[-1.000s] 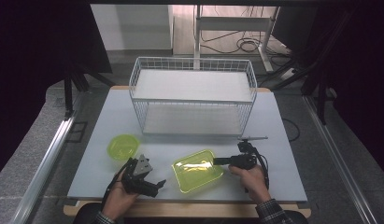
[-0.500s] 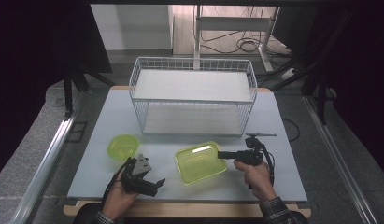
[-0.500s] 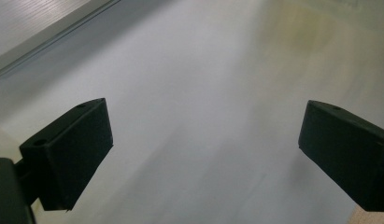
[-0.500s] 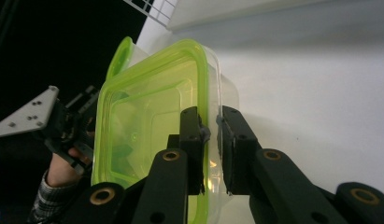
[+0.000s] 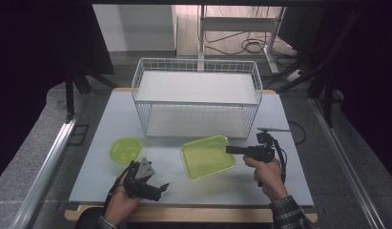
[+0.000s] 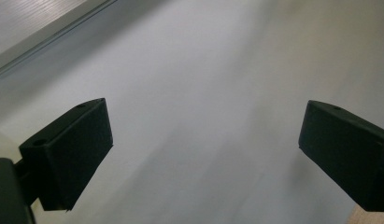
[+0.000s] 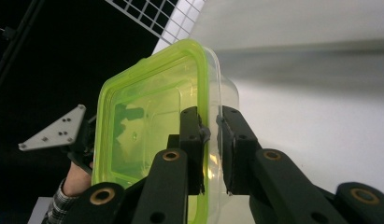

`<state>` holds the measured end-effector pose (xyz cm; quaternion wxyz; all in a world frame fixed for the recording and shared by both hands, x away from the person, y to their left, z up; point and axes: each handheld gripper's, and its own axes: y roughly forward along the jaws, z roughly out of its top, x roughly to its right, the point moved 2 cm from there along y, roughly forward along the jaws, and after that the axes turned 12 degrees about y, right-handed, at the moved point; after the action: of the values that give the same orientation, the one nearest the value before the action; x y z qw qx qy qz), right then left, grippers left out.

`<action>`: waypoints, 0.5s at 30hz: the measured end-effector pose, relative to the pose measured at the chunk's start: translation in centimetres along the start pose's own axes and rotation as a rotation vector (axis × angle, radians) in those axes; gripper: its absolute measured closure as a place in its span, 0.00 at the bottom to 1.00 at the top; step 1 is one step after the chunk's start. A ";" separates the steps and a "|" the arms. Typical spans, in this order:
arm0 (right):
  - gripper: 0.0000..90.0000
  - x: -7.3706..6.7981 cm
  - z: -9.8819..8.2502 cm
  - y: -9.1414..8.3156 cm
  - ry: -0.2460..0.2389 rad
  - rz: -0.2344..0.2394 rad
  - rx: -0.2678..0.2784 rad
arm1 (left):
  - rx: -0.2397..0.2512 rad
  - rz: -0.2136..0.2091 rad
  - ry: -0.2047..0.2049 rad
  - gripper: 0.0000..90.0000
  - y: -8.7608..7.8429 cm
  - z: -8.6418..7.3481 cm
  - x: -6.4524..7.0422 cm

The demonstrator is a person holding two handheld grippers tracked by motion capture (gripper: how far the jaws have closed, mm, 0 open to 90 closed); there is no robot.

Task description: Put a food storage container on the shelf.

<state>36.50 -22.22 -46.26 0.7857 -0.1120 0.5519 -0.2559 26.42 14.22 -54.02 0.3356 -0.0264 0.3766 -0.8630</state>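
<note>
Now the right gripper (image 5: 230, 150) holds a green box (image 5: 207, 156) by its side wall. Its two black jaws pinch the wall, one inside the box and one outside, and you can see this up close in the right gripper view, where the right gripper (image 7: 209, 130) bites the rim of the green box (image 7: 147, 121). The box is see-through, with a bright green rim. It sits just in front of the wire basket (image 5: 197, 76), near the middle of the white table (image 5: 289, 181), and it looks tilted, with the held side a bit higher. I cannot tell if its far side touches the table.

The left gripper (image 5: 158, 190) is low at the front of the table, in the person's left hand (image 5: 121, 202). Its jaws stand wide apart with nothing between them. In the left gripper view the left gripper (image 6: 203, 140) looks down at bare white table (image 6: 203, 70).

A small round green bowl (image 5: 125, 150) rests on the table to the left of the box, apart from it and near the left gripper.
</note>
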 end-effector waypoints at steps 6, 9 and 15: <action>0.88 -1.3 0.9 -0.5 -0.019 0.009 0.014 | -0.004 -0.002 -0.001 0.03 0.0 0.0 0.0; 0.88 -1.8 1.3 -0.6 -0.023 0.015 0.019 | -0.005 -0.004 0.001 0.03 0.1 0.0 0.1; 0.88 -2.7 2.0 -1.0 -0.029 0.022 0.031 | -0.010 -0.004 0.003 0.03 0.1 0.0 0.1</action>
<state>37.42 -21.83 -42.89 0.7979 -0.0976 0.5378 -0.2542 26.41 14.12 -54.08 0.3330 -0.0276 0.3814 -0.8619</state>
